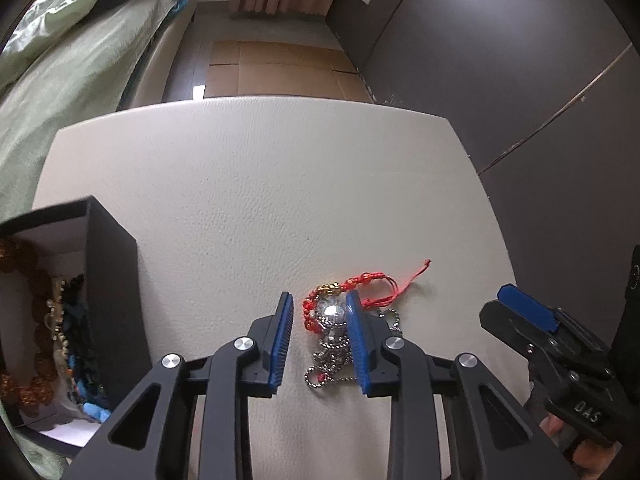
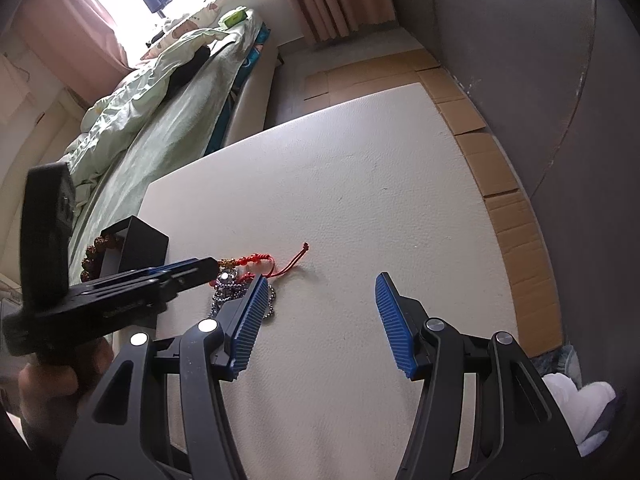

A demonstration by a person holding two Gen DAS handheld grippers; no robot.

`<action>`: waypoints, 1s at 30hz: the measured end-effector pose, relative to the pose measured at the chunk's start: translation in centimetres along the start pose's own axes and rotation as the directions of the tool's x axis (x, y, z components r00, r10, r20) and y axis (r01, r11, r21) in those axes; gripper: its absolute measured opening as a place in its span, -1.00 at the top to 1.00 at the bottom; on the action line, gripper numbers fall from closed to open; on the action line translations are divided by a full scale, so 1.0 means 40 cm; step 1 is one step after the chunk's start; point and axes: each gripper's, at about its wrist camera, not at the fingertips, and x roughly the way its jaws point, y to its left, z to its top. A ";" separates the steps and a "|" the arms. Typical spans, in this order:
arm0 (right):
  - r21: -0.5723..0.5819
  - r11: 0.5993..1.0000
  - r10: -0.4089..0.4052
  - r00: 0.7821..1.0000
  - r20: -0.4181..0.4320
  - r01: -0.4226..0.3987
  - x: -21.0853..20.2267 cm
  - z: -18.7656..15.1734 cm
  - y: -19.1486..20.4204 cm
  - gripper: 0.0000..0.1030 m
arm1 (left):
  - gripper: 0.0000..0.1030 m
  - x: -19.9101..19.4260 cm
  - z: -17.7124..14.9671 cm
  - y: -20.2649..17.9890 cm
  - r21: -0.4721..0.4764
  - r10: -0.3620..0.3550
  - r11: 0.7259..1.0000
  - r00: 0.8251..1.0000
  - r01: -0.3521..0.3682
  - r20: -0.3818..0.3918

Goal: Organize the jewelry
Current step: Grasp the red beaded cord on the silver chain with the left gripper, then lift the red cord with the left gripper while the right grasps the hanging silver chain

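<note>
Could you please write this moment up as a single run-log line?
left gripper: open, straddling silver ball chain and red bracelet | right gripper: open, idle over table | black box: holds beads

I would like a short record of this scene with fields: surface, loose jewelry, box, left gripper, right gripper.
surface: white table
loose jewelry: red cord bracelet and silver ball chain, heaped together
box: black box at table's left, open, holding brown bead bracelet and other pieces
left gripper: open, fingers on either side of the heap
right gripper: open, right of the heap, holding nothing
</note>
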 end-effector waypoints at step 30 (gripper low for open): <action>-0.333 0.942 -0.073 0.993 -0.093 0.038 0.173 -0.061 0.232 -0.43 | 0.90 -0.100 0.003 0.076 -0.105 -0.156 0.981 0.984 0.165 0.090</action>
